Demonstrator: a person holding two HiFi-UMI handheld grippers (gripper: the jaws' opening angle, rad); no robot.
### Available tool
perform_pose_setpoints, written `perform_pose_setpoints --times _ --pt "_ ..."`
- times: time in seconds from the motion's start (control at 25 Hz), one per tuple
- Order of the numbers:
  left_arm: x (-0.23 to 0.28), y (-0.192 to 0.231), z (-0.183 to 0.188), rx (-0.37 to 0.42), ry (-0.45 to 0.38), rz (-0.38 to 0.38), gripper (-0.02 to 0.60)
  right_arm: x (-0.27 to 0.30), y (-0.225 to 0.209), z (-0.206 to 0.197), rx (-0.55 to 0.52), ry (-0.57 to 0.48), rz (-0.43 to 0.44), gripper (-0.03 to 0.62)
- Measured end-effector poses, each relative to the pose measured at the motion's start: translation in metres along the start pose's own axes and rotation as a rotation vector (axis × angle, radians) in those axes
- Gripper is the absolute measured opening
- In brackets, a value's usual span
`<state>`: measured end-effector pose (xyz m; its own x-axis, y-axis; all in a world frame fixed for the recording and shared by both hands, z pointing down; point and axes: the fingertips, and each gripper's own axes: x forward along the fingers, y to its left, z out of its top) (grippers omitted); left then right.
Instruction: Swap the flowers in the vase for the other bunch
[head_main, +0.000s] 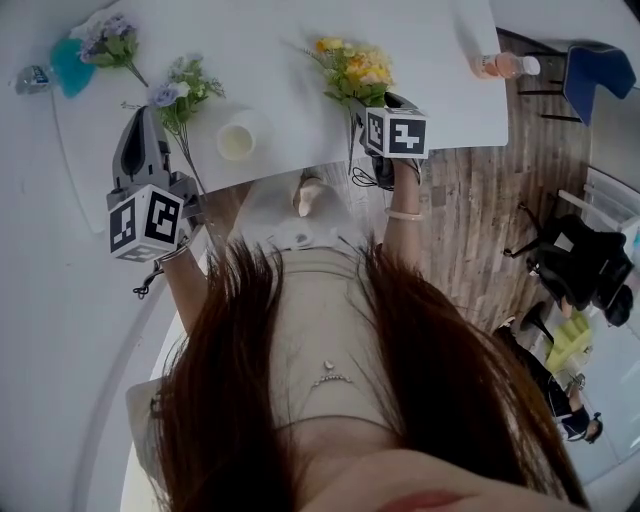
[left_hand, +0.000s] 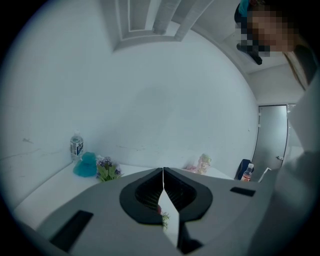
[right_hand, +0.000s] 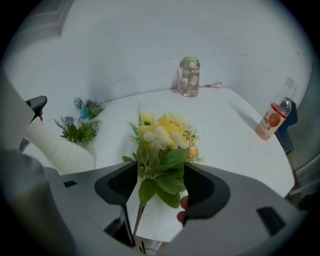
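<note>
Right gripper (right_hand: 160, 172) angled down, jaws released around yellow bunch (right_hand: 162, 132), left gripper (left_hand: 163, 174) near-level, jaws clenched.

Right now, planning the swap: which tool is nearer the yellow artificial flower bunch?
Right. The right tool has open jaws flanking the yellow artificial flower bunch; the left tool is beyond the white vase.

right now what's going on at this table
A person works two handheld grippers at a white table. The right gripper is open, jaws either side of the yellow bunch without pressing it. The left gripper is shut, close to the purple bunch lying beside the white vase. That vase holds no flowers.
</note>
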<state>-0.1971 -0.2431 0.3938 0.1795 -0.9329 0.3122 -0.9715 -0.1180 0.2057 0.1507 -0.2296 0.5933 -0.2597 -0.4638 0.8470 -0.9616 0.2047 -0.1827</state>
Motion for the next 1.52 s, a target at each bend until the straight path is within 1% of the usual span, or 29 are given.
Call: perform_pose_setpoints --times 0.2,0.64,0.76,0.84,1.16,1.28,1.52 --pt "0.003 0.008 -0.004 -0.005 0.012 0.021 0.008 0.015 -0.003 -0.008 -0.029 0.061 -0.028 0.295" --pt "0.011 0.02 -0.009 -0.012 0.029 0.046 0.008 0.038 -0.004 -0.017 -0.036 0.154 -0.037 0.295" --pt "0.011 0.021 -0.012 -0.012 0.034 0.052 0.008 0.044 -0.004 -0.022 -0.02 0.19 -0.034 0.28" --pt "0.01 0.022 -0.012 -0.011 0.035 0.057 0.008 0.046 -0.003 -0.023 0.0 0.201 -0.026 0.258" --pt "0.003 0.027 -0.017 -0.02 0.038 0.074 0.007 0.049 0.0 -0.024 0.042 0.199 0.001 0.211" --pt "-0.001 0.027 -0.019 -0.022 0.036 0.079 0.008 0.048 0.003 -0.023 0.063 0.172 0.018 0.172" --pt "-0.011 0.028 -0.019 -0.024 0.029 0.084 0.006 0.041 0.008 -0.02 0.103 0.112 0.052 0.135"
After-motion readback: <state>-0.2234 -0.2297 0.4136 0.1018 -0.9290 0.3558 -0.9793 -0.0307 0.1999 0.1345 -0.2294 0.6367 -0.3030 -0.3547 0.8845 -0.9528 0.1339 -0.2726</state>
